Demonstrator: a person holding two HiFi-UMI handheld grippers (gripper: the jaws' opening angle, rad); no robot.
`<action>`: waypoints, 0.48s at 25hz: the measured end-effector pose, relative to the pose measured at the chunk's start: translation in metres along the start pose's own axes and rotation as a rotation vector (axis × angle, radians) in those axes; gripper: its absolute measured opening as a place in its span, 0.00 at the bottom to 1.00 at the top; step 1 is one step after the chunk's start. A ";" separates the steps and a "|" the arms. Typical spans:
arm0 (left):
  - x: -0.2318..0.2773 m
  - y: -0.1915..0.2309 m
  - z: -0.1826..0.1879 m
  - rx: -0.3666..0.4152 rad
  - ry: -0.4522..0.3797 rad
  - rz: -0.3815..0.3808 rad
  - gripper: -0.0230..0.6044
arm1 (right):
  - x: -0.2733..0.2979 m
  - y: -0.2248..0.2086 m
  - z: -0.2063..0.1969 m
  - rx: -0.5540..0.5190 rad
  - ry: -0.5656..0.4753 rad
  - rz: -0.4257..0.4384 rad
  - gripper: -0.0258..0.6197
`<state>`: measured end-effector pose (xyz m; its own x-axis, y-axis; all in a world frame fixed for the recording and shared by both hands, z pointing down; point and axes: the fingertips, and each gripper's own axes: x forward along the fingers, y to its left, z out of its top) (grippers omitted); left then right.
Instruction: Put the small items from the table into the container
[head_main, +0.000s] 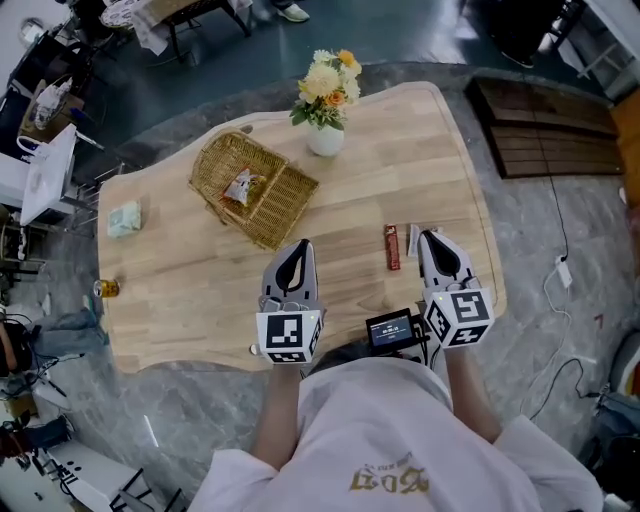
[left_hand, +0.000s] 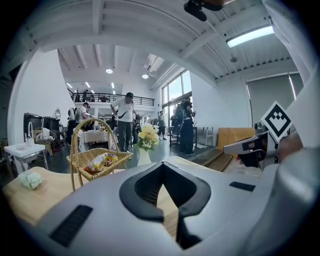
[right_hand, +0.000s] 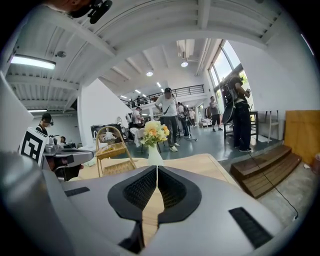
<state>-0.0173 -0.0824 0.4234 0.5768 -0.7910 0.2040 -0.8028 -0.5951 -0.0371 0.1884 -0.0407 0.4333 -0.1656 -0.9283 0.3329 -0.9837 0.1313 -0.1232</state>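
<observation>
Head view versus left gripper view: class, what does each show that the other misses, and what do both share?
Head view only: the red bar and the can. Left gripper view only: the ceiling lights and the balcony. Both: the basket, the flowers and the green pack.

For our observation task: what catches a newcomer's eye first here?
A basket holding a snack packet sits left of centre on the table, a vase of yellow flowers at the far edge. At the near edge, the left gripper and right gripper flank a red bar.
</observation>
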 end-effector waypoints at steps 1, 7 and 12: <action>0.001 -0.002 -0.003 -0.002 0.006 -0.006 0.03 | 0.000 -0.001 -0.004 0.001 0.010 -0.001 0.08; 0.012 -0.013 -0.026 0.001 0.055 -0.040 0.03 | 0.006 -0.005 -0.033 0.011 0.079 -0.004 0.08; 0.023 -0.023 -0.047 0.009 0.092 -0.066 0.03 | 0.012 -0.009 -0.061 0.016 0.146 0.008 0.08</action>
<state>0.0074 -0.0800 0.4752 0.6116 -0.7342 0.2948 -0.7621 -0.6468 -0.0298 0.1906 -0.0315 0.4952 -0.1830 -0.8664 0.4646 -0.9812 0.1315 -0.1412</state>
